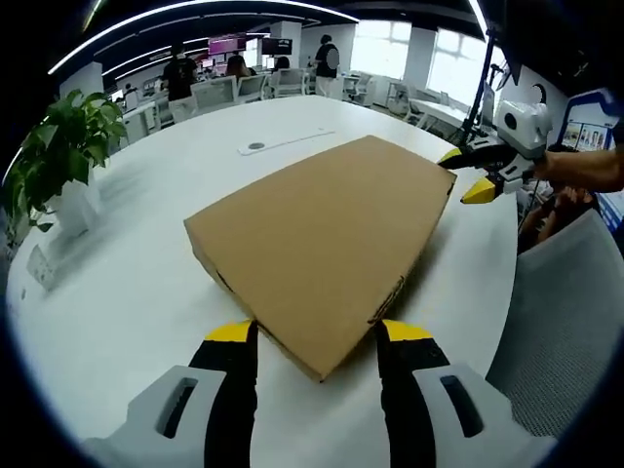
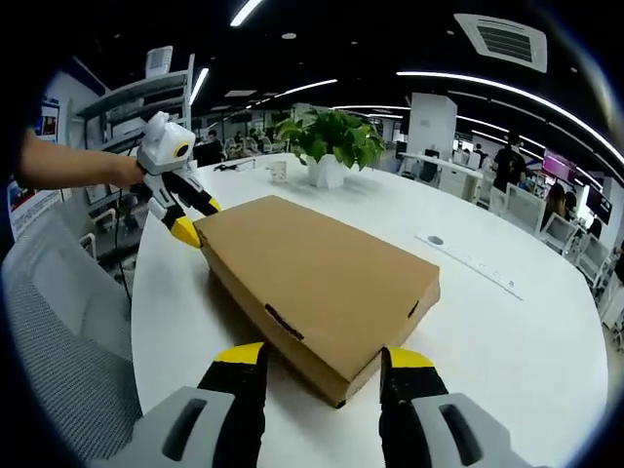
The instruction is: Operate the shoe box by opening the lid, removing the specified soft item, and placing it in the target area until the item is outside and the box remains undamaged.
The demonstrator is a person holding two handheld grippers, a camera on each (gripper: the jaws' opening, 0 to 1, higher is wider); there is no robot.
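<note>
On the round white counter (image 1: 127, 292) lies the shoe box (image 1: 327, 244), a flat brown cardboard box with its lid down and closed; it sits near the counter's edge, with one corner pointing toward each camera; in the left gripper view the left gripper (image 1: 317, 336) has its jaws spread wide, one yellow-tipped jaw on each side of the box's near corner, just beside the cardboard, though I cannot tell whether they touch it; at the far corner in that view the right gripper (image 1: 471, 174) comes in from the right, held by a person's hand, its jaws parted around or right at that corner; in the right gripper view the same box (image 2: 317, 278) shows a small slot in its near side wall, and the right gripper's (image 2: 322, 359) jaws stand spread on either side of the near corner; the left gripper (image 2: 190, 219) appears at the far left corner, held by a bare forearm, its yellow tips at the box's edge; a potted green plant (image 2: 331, 141) in a white pot stands on the counter beyond the box, well apart from it; a grey mesh chair back (image 2: 68, 341) sits beside the counter; desks and people fill the office behind.
</note>
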